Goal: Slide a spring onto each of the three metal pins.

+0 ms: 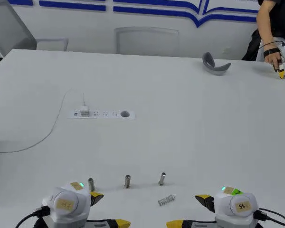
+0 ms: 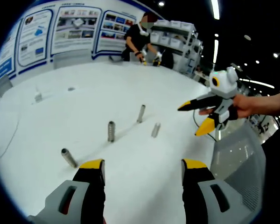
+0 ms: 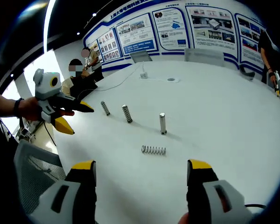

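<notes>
Three metal pins stand in a row near the table's front edge. The left pin (image 1: 90, 184) (image 3: 105, 108) and the middle pin (image 1: 127, 181) (image 3: 126, 113) each carry a spring. The right pin (image 1: 162, 178) (image 3: 163, 123) is bare and smooth. A loose spring (image 1: 166, 200) (image 3: 153, 150) (image 2: 156, 129) lies flat just in front of the bare pin. My left gripper (image 1: 110, 209) (image 2: 143, 164) is open, held left of the pins. My right gripper (image 1: 187, 210) (image 3: 141, 164) is open too, right of the loose spring. Neither holds anything.
A white power strip (image 1: 100, 114) with a plugged charger and a thin cable (image 1: 47, 135) lies mid-table. A grey curved object (image 1: 215, 64) rests at the far right, beside another person's hand (image 1: 274, 57) holding a gripper. Chairs (image 1: 146, 40) stand along the far edge.
</notes>
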Tool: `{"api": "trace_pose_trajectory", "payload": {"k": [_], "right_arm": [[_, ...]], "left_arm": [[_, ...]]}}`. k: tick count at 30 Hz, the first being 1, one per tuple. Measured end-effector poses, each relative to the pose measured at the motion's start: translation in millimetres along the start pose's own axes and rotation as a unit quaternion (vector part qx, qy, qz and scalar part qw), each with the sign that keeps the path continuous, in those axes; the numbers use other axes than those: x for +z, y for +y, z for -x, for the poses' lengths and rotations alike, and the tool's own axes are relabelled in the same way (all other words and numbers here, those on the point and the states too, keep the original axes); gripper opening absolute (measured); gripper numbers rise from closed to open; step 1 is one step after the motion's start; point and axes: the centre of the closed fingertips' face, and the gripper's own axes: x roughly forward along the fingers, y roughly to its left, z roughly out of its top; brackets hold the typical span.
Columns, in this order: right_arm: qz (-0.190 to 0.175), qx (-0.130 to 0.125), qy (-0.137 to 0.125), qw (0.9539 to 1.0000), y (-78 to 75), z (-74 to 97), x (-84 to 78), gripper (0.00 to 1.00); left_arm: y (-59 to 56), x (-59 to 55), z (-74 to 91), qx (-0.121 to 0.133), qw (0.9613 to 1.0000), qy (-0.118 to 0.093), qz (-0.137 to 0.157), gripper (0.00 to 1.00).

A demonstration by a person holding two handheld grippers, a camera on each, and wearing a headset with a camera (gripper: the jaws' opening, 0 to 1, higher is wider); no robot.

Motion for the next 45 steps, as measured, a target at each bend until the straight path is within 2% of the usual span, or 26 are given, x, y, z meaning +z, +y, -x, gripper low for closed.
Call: {"api": "trace_pose_trajectory", "payload": {"k": [3,15,28,35,45], "right_arm": [[-0.002,-0.001,-0.003,1.0,-0.9,5.6,-1.7,0.82],[-0.007,-0.004,-0.013,0.9999,-1.0,20.9,-2.7,0.82],[0.007,0.013,-0.005,0.9999,2.2,23.5,-4.2,0.85],[0.008,0.019,-0.004,0.9998,0.8,23.7,-4.4,0.85],[0.003,0.02,-0.009,0.9997,-1.6,28.0,-4.4,0.85]], "left_arm": [[-3.2,0.4,-7.7,-0.003,1.0,0.003,-0.003,0.72],[-20.1,10.9,-34.8,-0.022,0.9993,0.018,-0.025,0.72],[-34.8,17.1,-63.9,-0.035,0.9983,0.03,-0.035,0.71],[-36.0,19.8,-77.7,-0.035,0.9978,0.036,-0.043,0.67],[-40.2,25.6,-95.0,-0.041,0.9977,0.039,-0.039,0.64]]}}
